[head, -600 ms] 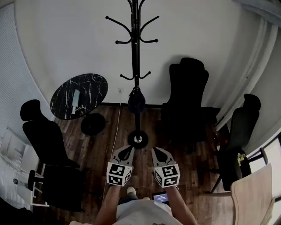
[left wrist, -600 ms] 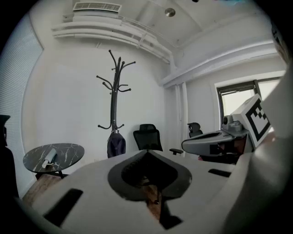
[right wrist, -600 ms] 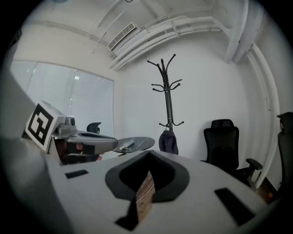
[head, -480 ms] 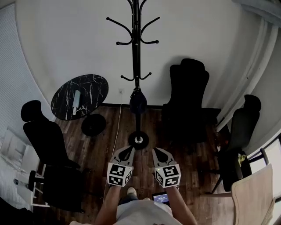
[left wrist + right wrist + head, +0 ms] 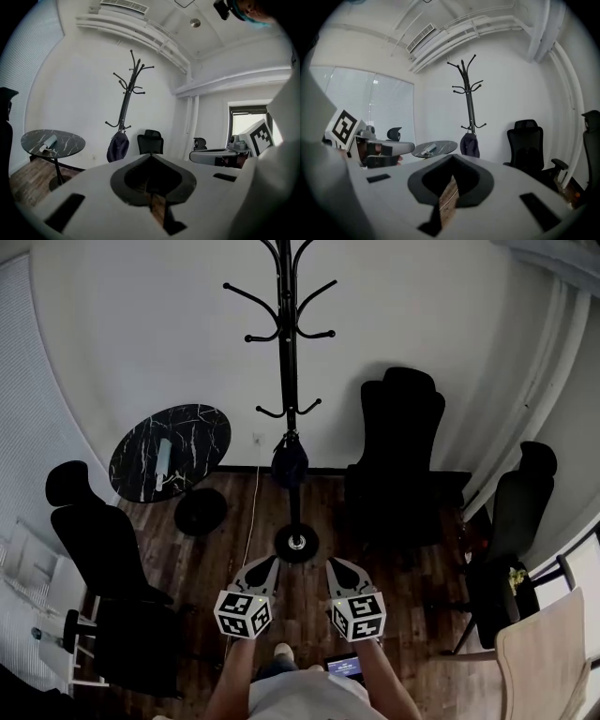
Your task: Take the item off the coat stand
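Nearest the person, the left gripper [image 5: 266,563] and the right gripper [image 5: 334,564] are side by side. Each is clenched on nothing, and both gripper views show the jaw tips meeting on empty air. Beyond them lies the dark wooden plank floor [image 5: 208,561], then the round foot of the tall black metal coat stand [image 5: 288,362], well apart from both grippers. The dark soft fabric bag [image 5: 290,463] hangs from one of the lowest hooks, close against the pole and clear of the floor. Its long axis runs vertical, with the narrow top up at the hook and the rounded bulk pointing down. I judge this to be the approach step, with the bag not yet reached. The next move calls for closing the distance and opening one gripper. The jaws would then take the bag near its top and lift it up over the hook's upturned tip before drawing it away.
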The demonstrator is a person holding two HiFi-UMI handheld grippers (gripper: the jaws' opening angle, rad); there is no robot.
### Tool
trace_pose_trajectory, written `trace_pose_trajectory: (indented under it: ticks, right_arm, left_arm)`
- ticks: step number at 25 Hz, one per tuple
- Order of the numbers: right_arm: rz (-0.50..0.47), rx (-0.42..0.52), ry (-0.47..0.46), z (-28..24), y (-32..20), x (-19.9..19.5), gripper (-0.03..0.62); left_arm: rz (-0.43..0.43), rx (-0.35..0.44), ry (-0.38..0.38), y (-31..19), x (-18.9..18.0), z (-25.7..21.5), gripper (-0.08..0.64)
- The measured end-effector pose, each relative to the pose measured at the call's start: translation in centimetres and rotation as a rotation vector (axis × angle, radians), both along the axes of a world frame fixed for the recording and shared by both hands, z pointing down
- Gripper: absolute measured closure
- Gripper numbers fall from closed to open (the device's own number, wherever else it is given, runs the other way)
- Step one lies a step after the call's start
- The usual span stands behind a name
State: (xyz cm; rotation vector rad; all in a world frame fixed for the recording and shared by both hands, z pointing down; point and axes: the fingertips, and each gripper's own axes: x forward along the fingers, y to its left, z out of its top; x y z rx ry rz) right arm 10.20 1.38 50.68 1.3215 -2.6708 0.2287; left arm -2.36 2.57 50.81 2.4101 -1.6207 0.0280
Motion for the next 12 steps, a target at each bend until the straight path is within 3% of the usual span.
trace_pose_trajectory:
  ticks: [12]
  right_arm:
    - [0.04, -0.019, -0.02, 0.7, -1.4, 1.0, 0.581]
  left_arm:
    - [0.005, -0.004, -0.029, -0.6, -0.3, 0.6, 0.54]
